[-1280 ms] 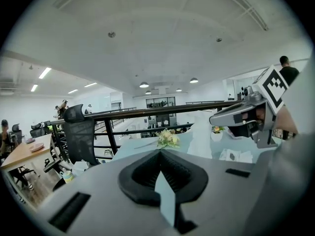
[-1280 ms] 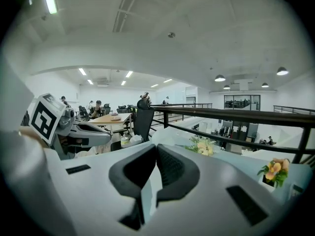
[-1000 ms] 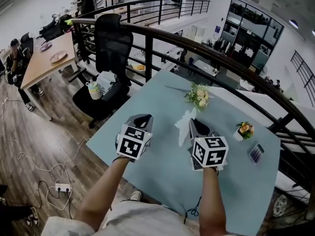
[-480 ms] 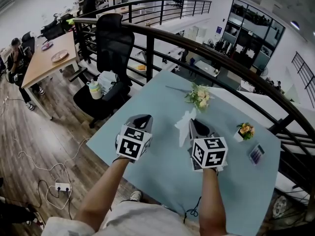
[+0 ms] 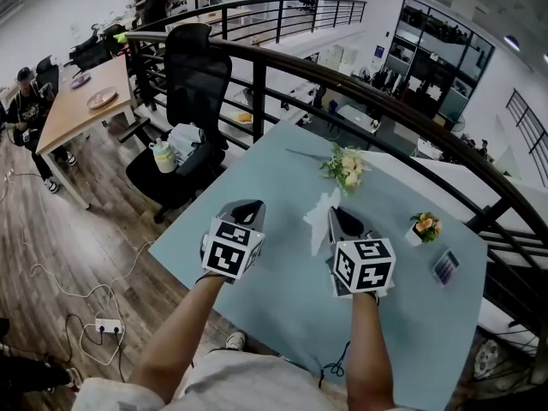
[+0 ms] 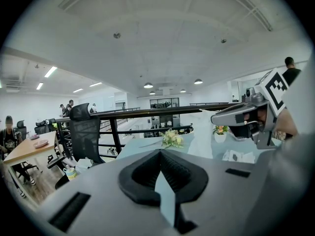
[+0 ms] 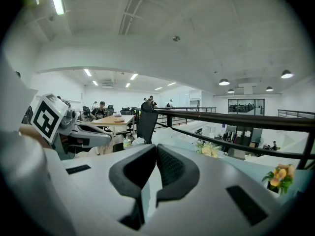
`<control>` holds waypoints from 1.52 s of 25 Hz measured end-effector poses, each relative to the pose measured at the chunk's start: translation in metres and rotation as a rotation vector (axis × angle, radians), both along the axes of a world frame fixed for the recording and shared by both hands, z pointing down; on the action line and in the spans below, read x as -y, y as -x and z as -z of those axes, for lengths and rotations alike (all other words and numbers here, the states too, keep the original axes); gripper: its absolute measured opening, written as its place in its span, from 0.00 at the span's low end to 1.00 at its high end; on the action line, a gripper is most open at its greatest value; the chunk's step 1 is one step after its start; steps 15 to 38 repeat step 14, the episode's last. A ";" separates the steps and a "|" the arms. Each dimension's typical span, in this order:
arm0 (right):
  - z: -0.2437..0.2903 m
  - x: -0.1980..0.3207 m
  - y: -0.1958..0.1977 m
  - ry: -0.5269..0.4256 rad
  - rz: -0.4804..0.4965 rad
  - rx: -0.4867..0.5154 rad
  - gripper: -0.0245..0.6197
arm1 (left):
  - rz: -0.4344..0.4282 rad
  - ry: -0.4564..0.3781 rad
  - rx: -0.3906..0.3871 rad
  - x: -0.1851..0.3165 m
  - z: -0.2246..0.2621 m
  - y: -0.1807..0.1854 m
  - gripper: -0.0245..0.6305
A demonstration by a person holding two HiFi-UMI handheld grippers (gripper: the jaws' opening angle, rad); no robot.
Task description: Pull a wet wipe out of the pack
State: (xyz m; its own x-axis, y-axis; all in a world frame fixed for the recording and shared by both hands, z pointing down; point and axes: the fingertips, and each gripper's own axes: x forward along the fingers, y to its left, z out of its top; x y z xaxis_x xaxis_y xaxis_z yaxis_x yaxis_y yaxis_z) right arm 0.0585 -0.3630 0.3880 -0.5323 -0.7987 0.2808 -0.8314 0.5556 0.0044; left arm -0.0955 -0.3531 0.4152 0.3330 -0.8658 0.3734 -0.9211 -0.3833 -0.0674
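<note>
My right gripper is shut on a white wet wipe, which hangs from its tip over the light blue table. From the left gripper view the wipe drops as a pale sheet beside the right gripper. Below it the white pack lies flat on the table. In the head view the pack is hidden under the right gripper. My left gripper hovers to the left, apart from the wipe. It is shut, and its pads hold nothing.
A bunch of pale flowers lies further back on the table. A small pot of orange flowers and a dark calculator sit at the right. A black railing runs behind the table; an office chair stands beyond its left edge.
</note>
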 end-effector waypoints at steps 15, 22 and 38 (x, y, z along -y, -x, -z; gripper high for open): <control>0.000 -0.002 0.001 0.001 0.004 0.003 0.05 | 0.001 0.006 0.002 -0.002 -0.002 0.001 0.03; 0.000 -0.002 0.001 0.001 0.004 0.003 0.05 | 0.001 0.006 0.002 -0.002 -0.002 0.001 0.03; 0.000 -0.002 0.001 0.001 0.004 0.003 0.05 | 0.001 0.006 0.002 -0.002 -0.002 0.001 0.03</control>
